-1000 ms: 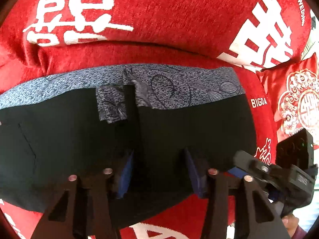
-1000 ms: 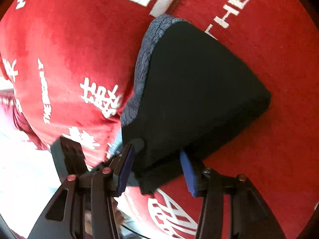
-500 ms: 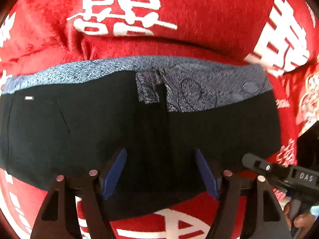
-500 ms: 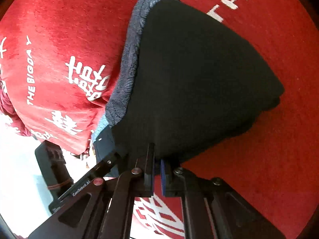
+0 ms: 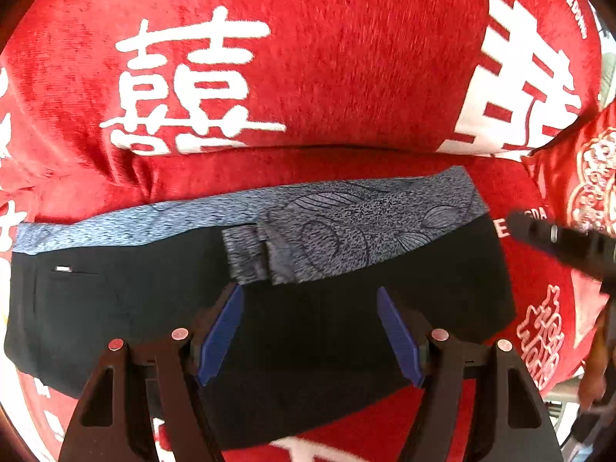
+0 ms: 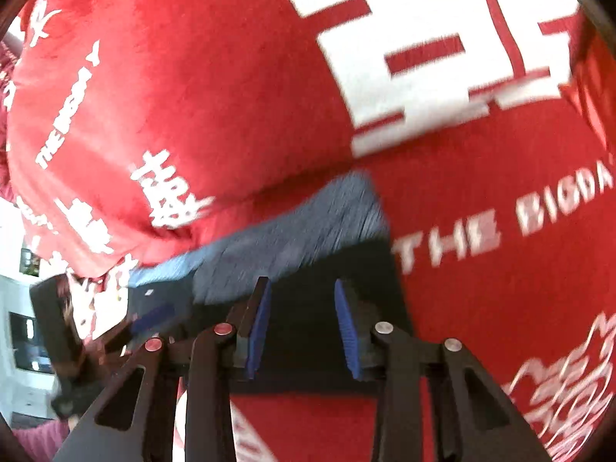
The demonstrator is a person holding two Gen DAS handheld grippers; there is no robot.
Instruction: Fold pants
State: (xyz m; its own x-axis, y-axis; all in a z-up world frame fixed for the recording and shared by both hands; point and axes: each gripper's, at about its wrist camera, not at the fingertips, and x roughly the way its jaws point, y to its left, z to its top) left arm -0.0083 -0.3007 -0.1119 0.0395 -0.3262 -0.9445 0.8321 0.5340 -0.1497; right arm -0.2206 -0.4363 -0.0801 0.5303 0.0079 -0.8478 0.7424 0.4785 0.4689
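STATUS: pants (image 5: 404, 308) lie folded into a flat band on red sofa cover (image 5: 346, 77) | left gripper (image 5: 310, 331) wide open, empty | right gripper (image 6: 302, 325) part-open, empty | REMAINING: possibly one final fold.

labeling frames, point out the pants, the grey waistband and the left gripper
pants (image 5: 442, 288): left wrist view, on the black cloth right of the gripper.
grey waistband (image 5: 346, 211): left wrist view, on its patterned middle.
left gripper (image 5: 310, 321): left wrist view, midway between the blue fingertips.
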